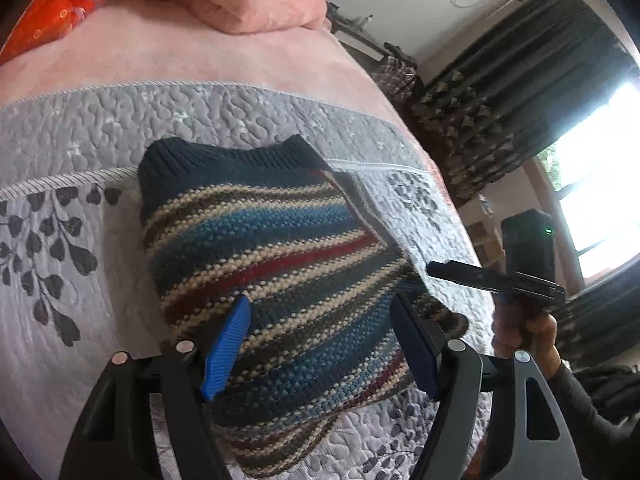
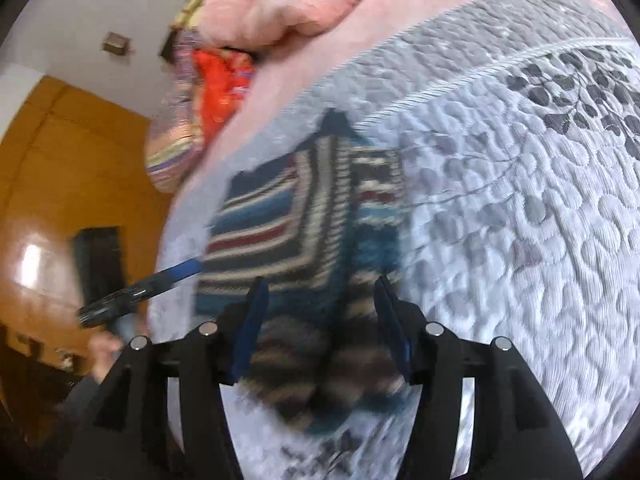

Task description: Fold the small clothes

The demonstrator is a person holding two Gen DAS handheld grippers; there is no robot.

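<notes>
Both the left gripper [image 1: 320, 340] and the right gripper [image 2: 320, 328] hover with jaws wide and empty over the striped knitted sweater [image 1: 272, 256], which lies on the grey quilted bedspread [image 1: 72, 240]. It looks already folded into a compact bundle, navy ribbed edge farthest away; probably only tidying remains.

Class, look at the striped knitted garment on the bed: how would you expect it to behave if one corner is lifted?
The striped knitted garment would probably droop: one edge already lies turned over in the right wrist view. Its chunky knit suggests some weight for its size, so it may sag and stretch. The ribbed texture should grip the pads of the left hand-held gripper rather than slip.
</notes>
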